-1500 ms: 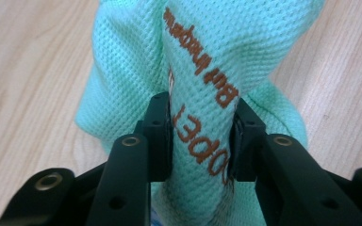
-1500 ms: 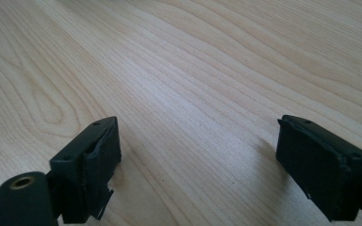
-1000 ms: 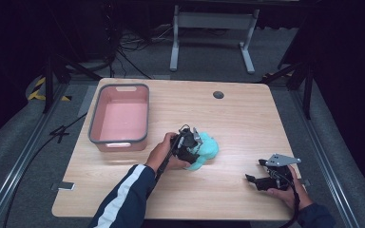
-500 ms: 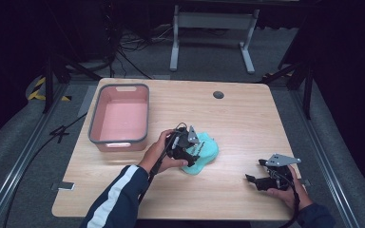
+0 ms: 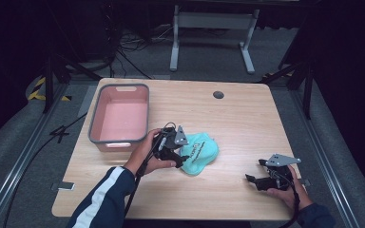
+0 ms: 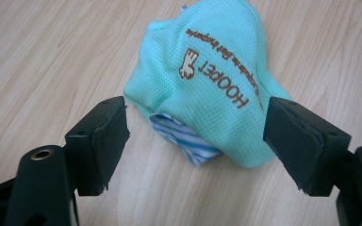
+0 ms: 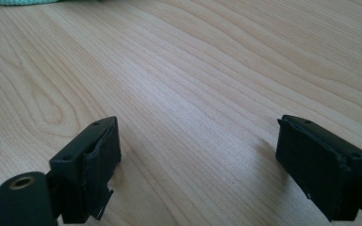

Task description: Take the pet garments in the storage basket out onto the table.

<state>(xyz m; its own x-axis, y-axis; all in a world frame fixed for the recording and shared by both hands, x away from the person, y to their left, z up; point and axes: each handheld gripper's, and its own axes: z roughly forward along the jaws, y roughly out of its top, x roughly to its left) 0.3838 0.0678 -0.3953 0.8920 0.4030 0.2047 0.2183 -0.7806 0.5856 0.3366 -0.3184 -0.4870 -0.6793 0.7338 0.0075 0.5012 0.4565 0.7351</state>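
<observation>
Left gripper view puts the mint-green mesh bag [image 6: 207,89] straight ahead of me, lying bunched on the wooden table [image 6: 52,61], brown lettering and a small logo across its top, a blue-striped cloth [image 6: 184,141] poking out from under its near edge. My left gripper [image 6: 195,136] has just been opening its jaws; they stand wide apart now, one on either side of the bag's near end, pads clear of the fabric, nothing pinched. From the high view the bag [image 5: 199,153] sits near the table's middle, a little toward my side, with the left gripper [image 5: 177,156] just at its left edge and my left hand [image 5: 147,152] behind it. The pink bin [image 5: 120,118] with the grey rim stands to the left of that, close by, on the table. My right gripper [image 5: 254,180] rests low over the table, well apart from the bag toward the near right corner; in the right gripper view its jaws [image 7: 198,165] gape over bare wood, holding nothing.
</observation>
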